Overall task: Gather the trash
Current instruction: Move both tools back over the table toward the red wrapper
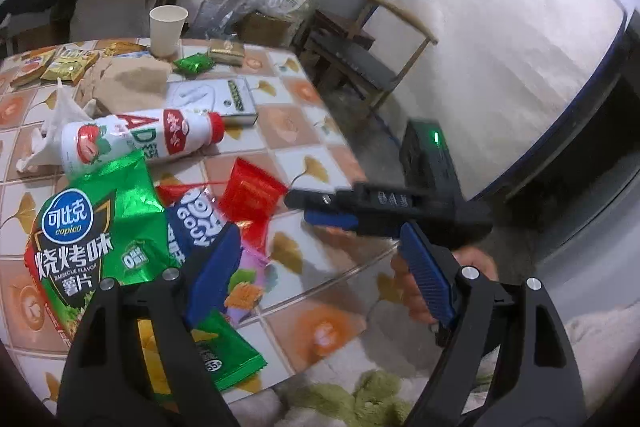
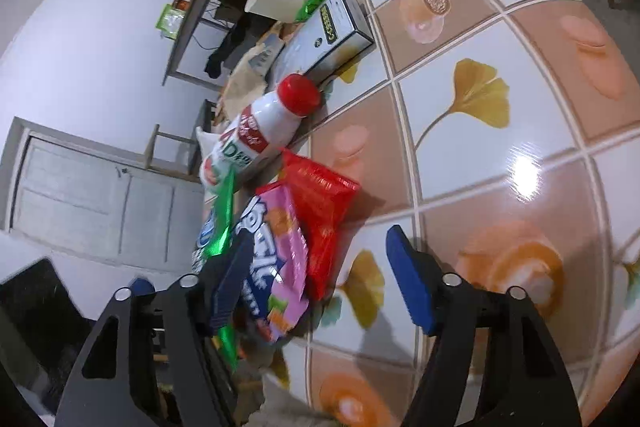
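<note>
The left tool [image 1: 320, 267] is hovering released over the tiled surface [image 1: 304, 131], its jaws apart with no pad pressing on anything. The right tool [image 2: 320, 279] is likewise spread, gripping nothing. The trash is lying on the surface: green chip bag [image 1: 100, 227], red wrapper [image 2: 324, 199], pink packet [image 2: 280, 259], and a toppled bottle [image 1: 140, 139].

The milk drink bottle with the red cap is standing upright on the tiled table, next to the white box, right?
Not quite: the milk drink bottle is lying on its side, not upright. Its red cap points toward the white box on the tiled table. The left wrist view shows this clearly.
</note>
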